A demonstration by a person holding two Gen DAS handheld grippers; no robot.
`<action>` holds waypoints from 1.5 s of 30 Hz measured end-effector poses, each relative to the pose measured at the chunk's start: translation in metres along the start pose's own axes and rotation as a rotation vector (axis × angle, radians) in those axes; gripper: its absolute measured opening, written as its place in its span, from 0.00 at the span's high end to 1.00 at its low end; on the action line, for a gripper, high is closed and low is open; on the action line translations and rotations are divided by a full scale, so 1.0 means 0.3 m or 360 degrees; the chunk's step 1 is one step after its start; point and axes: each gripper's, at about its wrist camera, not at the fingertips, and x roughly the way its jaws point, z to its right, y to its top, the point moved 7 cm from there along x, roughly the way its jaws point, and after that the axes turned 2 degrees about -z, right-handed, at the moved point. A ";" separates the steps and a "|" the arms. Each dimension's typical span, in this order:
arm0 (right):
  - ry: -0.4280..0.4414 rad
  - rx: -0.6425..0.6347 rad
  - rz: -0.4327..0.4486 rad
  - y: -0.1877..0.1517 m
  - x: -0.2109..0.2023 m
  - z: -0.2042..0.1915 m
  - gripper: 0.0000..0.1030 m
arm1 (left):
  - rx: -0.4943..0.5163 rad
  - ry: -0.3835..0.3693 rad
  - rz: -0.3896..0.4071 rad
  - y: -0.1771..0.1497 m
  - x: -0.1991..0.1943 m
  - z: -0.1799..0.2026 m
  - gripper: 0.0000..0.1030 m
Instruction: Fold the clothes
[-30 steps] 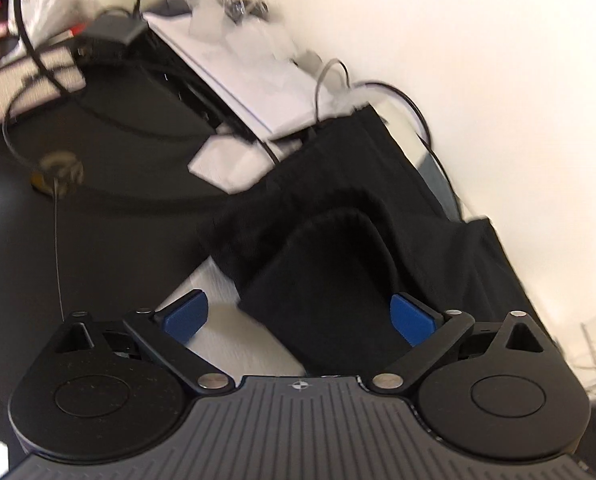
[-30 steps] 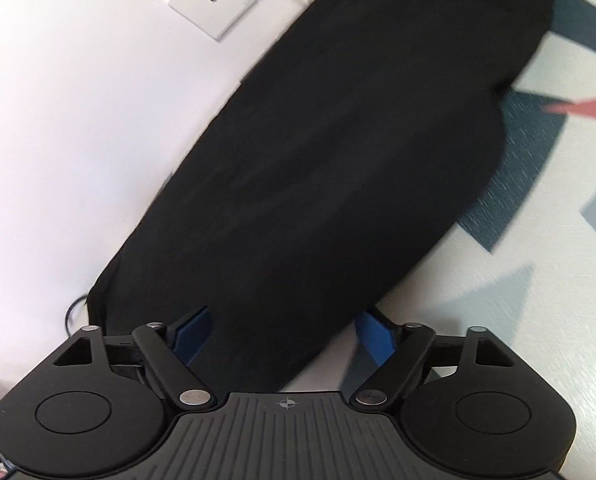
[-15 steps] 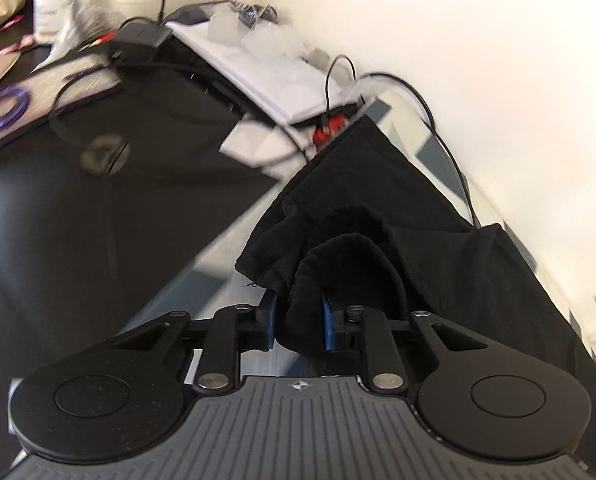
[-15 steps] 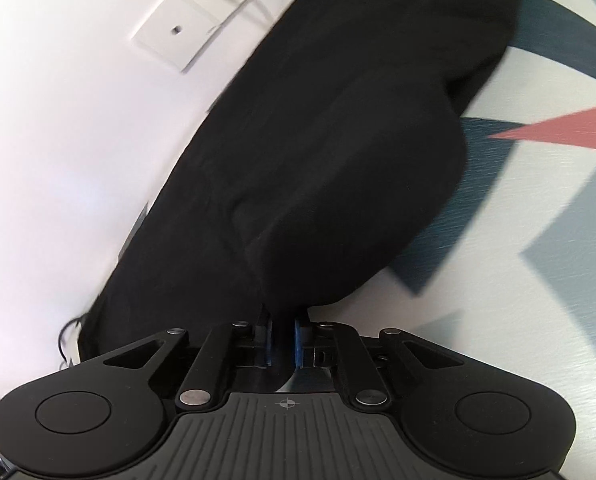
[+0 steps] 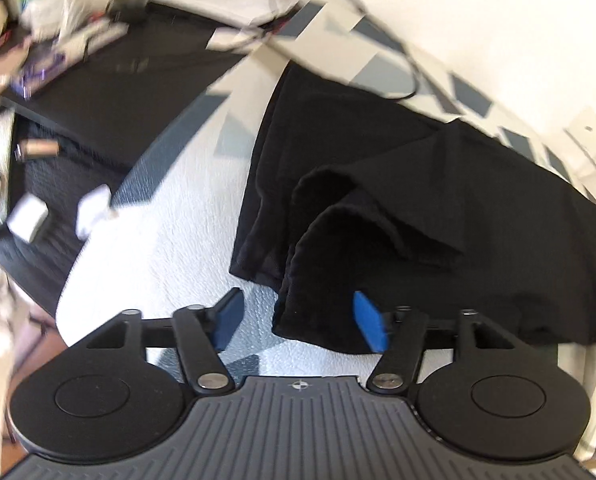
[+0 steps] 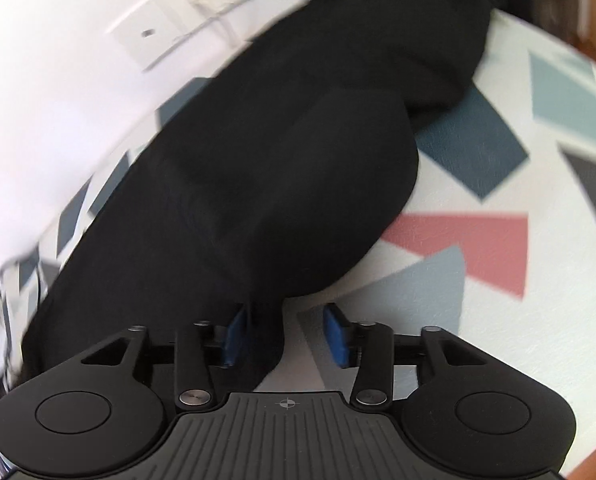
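Note:
A black garment (image 5: 438, 200) lies folded over on a white cloth with grey, blue and red shapes (image 5: 169, 232). My left gripper (image 5: 300, 320) hovers at the garment's near left corner. Its jaws are opening, and a doubled hem lies loose between the blue pads (image 5: 372, 322), nearer the right one, with no pad pressing on it. In the right wrist view the same black garment (image 6: 281, 160) runs up along the wall. My right gripper (image 6: 285, 336) is opening too. A flap of cloth rests against its left pad (image 6: 233, 336) and a gap shows before the other.
A black desk (image 5: 137, 92) at the upper left holds blurred clutter, boxes and cables. A dark cable (image 5: 402, 60) loops over the cloth near the white wall (image 5: 498, 20). A white wall plate (image 6: 153, 36) sits behind the garment. Bare patterned cloth (image 6: 498, 200) spreads to the right.
Both grippers went from open to shut on the garment's edge, pulled it toward the near side, and now stand apart again. The cloth has dropped loose between the pads.

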 end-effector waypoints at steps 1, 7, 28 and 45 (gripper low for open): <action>-0.0007 -0.0063 0.0021 -0.011 -0.022 -0.013 0.50 | 0.0045 0.0001 0.0028 -0.001 -0.017 -0.003 0.34; -0.0022 -0.0438 0.0133 -0.073 -0.130 -0.142 0.48 | 0.0300 -0.0005 0.0120 -0.033 -0.068 -0.006 0.32; 0.0257 -0.1372 -0.0165 -0.462 0.146 -0.985 0.51 | 0.0910 -0.0392 0.0276 -0.085 -0.032 0.063 0.26; 0.0436 -0.0918 0.0209 -0.254 0.072 -1.075 0.94 | 0.1059 -0.0624 0.0217 -0.035 0.020 0.090 0.22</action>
